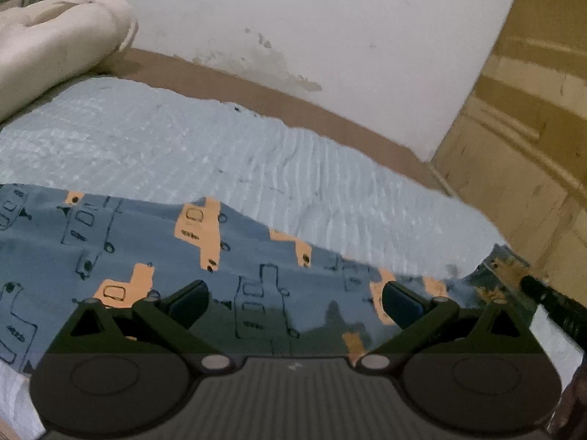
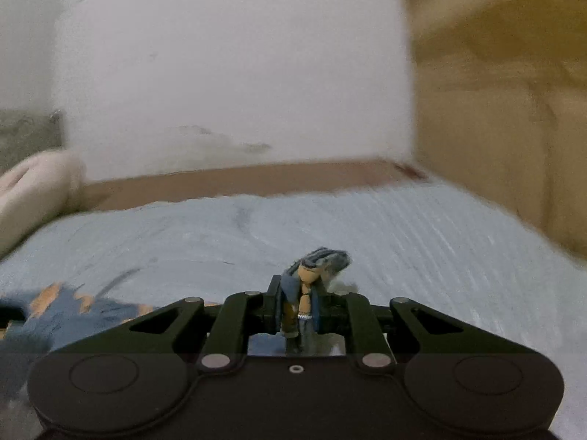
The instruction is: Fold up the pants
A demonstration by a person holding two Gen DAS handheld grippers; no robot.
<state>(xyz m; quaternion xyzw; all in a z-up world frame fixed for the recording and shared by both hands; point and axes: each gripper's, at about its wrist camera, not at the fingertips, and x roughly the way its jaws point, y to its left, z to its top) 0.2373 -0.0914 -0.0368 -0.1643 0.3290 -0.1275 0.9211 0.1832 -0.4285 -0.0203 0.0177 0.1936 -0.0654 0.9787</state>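
The pants [image 1: 146, 242] are blue with orange and outlined truck prints. They lie spread across the light blue bedspread [image 1: 183, 139] in the left wrist view. My left gripper [image 1: 295, 302] is open and hovers just above the pants, with nothing between its fingers. My right gripper [image 2: 298, 306] is shut on a bunched edge of the pants [image 2: 312, 275], which sticks up between its fingers. More of the pants [image 2: 66, 315] trails off to the lower left in the right wrist view. The right gripper shows as a dark shape [image 1: 557, 304] at the right edge of the left wrist view.
A beige pillow [image 1: 55, 44] lies at the bed's far left. A brown strip of mattress [image 1: 256, 95] runs along the white wall [image 1: 330, 29]. A wooden wardrobe or door [image 1: 532, 128] stands at the right. The right wrist view is motion-blurred.
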